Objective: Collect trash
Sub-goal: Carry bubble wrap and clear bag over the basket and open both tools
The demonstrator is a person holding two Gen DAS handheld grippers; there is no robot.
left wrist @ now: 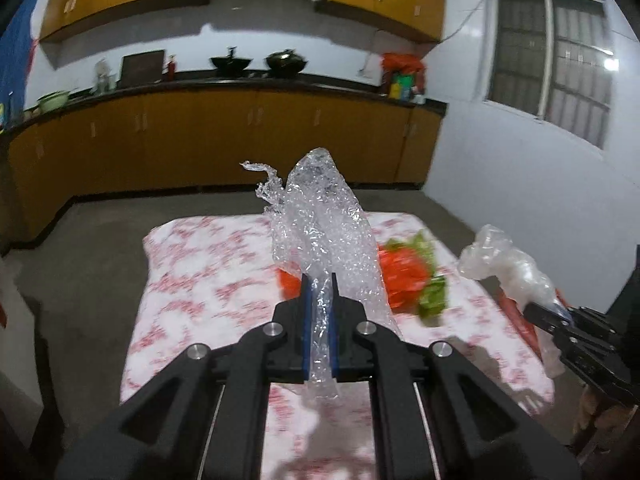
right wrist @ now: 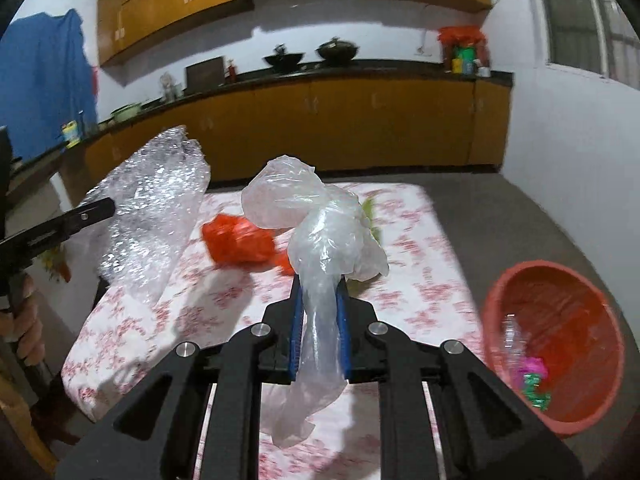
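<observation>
Grippers — left gripper clamps bubble wrap | right gripper clamps plastic bag | basin beside table

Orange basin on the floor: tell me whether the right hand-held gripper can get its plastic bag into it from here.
Probably yes. The orange basin sits open-topped beside the table, with nothing between it and the right hand-held gripper, which is clamped on the plastic bag.
</observation>
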